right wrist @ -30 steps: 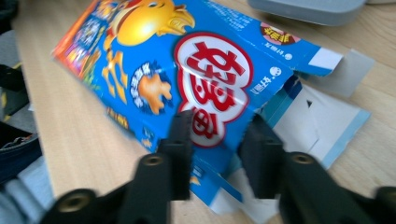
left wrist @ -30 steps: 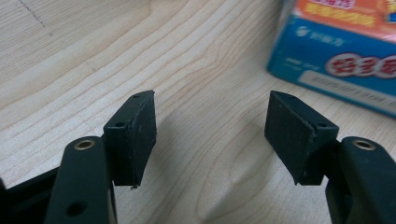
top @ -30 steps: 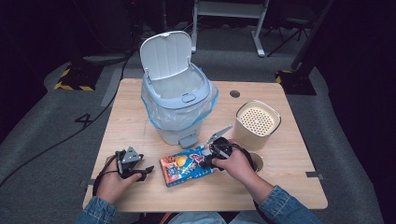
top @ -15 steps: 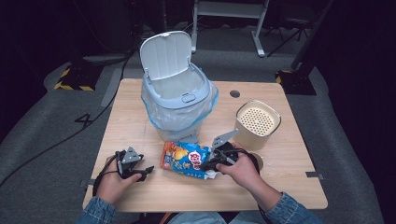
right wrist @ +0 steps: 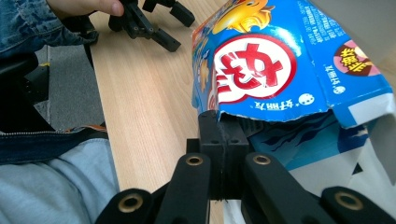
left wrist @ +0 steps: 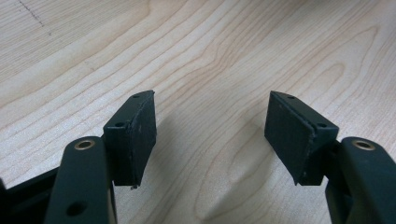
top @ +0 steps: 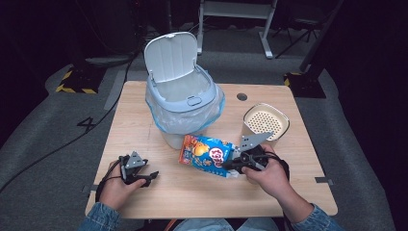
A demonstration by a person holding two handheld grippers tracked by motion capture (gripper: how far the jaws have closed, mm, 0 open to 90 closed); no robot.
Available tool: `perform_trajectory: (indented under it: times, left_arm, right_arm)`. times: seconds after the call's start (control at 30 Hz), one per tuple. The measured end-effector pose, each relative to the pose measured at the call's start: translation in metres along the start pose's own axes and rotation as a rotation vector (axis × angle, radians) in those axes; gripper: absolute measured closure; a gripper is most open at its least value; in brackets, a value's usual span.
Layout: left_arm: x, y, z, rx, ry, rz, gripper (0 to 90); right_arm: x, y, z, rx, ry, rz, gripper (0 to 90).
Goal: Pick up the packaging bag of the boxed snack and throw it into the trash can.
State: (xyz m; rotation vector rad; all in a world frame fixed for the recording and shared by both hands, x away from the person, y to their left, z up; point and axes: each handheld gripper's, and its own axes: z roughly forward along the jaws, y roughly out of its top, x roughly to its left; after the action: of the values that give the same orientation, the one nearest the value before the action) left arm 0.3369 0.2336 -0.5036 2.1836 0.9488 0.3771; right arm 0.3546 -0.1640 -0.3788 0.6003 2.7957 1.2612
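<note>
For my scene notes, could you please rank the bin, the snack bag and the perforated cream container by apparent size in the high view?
1. The lidded bin, clearly largest.
2. The snack bag and the cream container look alike in area; the bag is raised toward the camera in the right gripper, so I leave them unranked.

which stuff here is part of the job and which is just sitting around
In the job:
- blue snack bag, its edge pinched in the right gripper
- lidded bin, lid up, liner in, right behind the bag

Lying about:
- perforated beige container
- left gripper, open over bare table
</note>
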Motion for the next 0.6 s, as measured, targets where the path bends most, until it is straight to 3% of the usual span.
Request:
perform_trajectory:
  times: [0.43, 0.6]
  left_arm:
    - [0.0, 0.0, 0.0, 0.0, -0.002, -0.003, 34.5]
    - [0.0, 0.0, 0.0, 0.001, -0.002, -0.003, 34.5]
  right_arm:
    - [0.007, -0.009, -0.038, -0.018, 0.003, -0.004, 90.0]
    - [0.014, -0.01, -0.059, -0.057, -0.008, -0.018, 90.0]
